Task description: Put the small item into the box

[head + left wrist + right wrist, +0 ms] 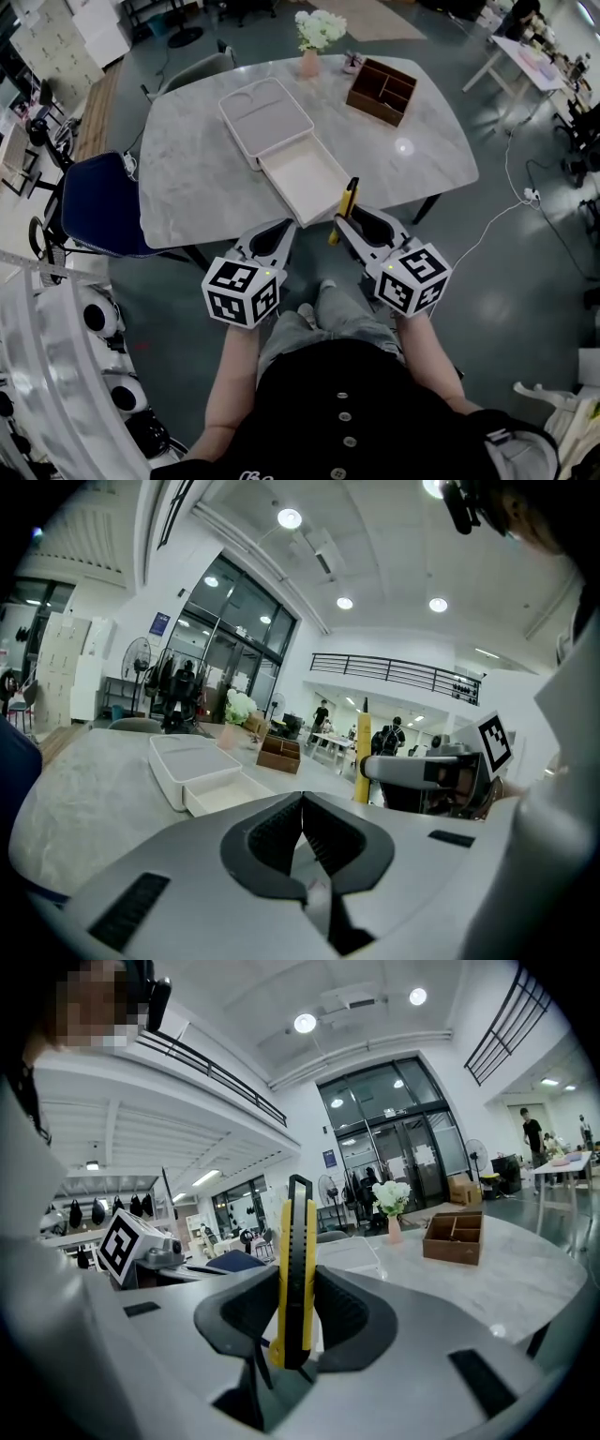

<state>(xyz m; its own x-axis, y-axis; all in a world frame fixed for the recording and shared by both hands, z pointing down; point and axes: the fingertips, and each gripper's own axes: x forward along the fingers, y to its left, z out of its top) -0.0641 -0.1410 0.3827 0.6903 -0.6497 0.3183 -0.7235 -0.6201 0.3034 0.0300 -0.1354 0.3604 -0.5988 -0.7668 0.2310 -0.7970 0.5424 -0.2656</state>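
1. Right tongs (345, 223) grip the knife (298, 1269) mid-body. It stands near upright between the pads, with most of its length above them. Left tongs (302, 822) are closed and empty, at 9 o'clock from the right.
2. Both hover at the near edge of the table (187, 187). My target is the open drawer (302, 173) of the white box (265, 117), close by at 11 o'clock from the knife.
3. I move forward and slightly left, and lift the knife's low end over the drawer's front wall.
4. The knife is long, and the drawer's axis runs from 11 to 5 o'clock. I tip the knife flat along that axis before lowering, or it probably props on a wall.
5. I release only once it rests on the drawer floor. A drop risks a bounce-out.
6. Left has no job here. I park it clear, and brace the box from 10 o'clock if it slides.
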